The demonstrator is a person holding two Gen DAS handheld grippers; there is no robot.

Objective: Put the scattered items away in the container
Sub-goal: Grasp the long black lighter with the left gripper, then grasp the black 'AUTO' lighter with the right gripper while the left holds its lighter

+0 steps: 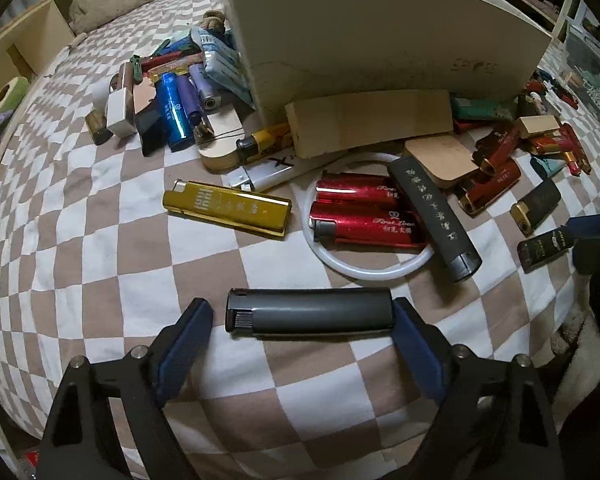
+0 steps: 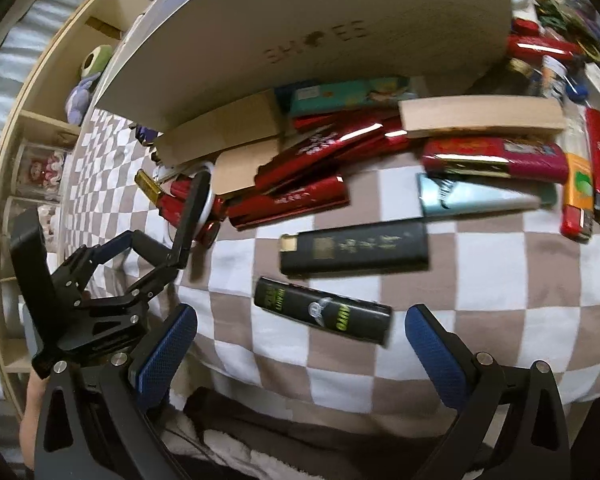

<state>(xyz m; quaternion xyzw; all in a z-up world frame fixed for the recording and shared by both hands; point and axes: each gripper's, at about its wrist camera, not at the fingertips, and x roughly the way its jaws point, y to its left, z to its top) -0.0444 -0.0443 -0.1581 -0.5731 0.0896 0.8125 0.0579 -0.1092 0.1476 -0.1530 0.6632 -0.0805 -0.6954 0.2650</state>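
Grey lighter [image 1: 310, 312]: lying crosswise on the checked bedcover [image 1: 100, 248], lower centre of the left wrist view.
Left hand-held gripper [image 1: 303, 320]: spread around the grey lighter; right pad touching its end, left pad just apart.
Right hand-held gripper [image 2: 302, 340]: spread, nothing pinched; a black lighter with green lettering [image 2: 322, 310] seen between its fingers.
Container [image 1: 380, 40]: cream box, upper centre, with lighters heaped along its base.
Gold lighter [image 1: 227, 208]: left of centre, apart from the heap.

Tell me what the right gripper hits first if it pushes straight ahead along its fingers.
Most likely the black lighter with green lettering, lying between and just beyond the open right gripper, on the checkered cloth. Depth is uncertain.
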